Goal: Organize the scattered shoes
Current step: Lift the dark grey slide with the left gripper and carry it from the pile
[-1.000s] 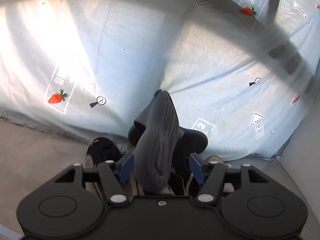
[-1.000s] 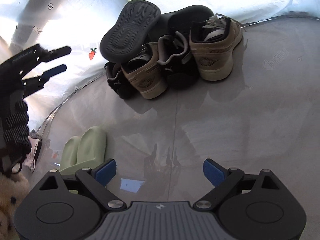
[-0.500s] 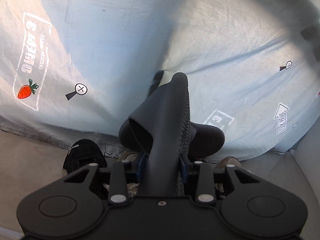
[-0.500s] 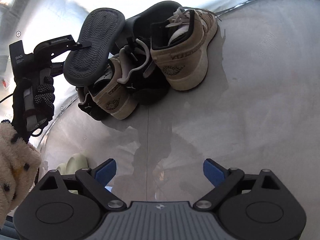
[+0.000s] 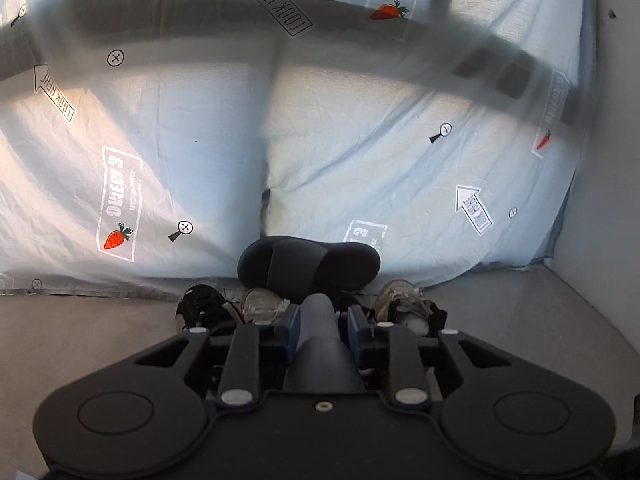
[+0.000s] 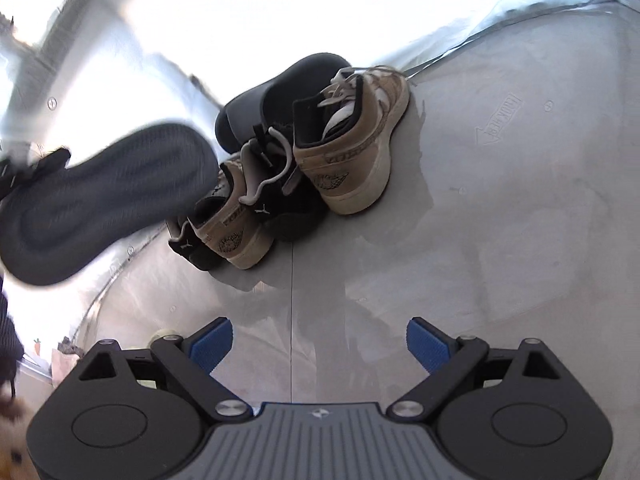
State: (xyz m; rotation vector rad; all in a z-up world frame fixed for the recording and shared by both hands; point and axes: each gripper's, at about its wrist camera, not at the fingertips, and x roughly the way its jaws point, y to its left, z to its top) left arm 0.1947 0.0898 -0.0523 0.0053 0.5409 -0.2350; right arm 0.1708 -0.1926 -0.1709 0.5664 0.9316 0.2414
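The left gripper (image 5: 320,330) closes on a dark slide (image 6: 104,204), its blue pads pressing the sole edge; in the right wrist view the slide hangs clear of the floor (image 6: 500,240) at 9 o'clock, sole toward the camera. The right gripper (image 6: 318,346) hovers at 6 o'clock with jaws wide apart and nothing between them. The pile at centre is unsorted: the second slide (image 6: 276,92) at 12 o'clock, leaning against a tan sneaker (image 6: 352,152), a black sneaker (image 6: 280,192) wedged between that and its tan mate (image 6: 232,224), another black shoe (image 6: 192,246) at the pile's 7 o'clock edge. Judged from this, sorting has barely begun: one shoe lifted, none paired or lined up along the sheet (image 5: 360,160) behind.
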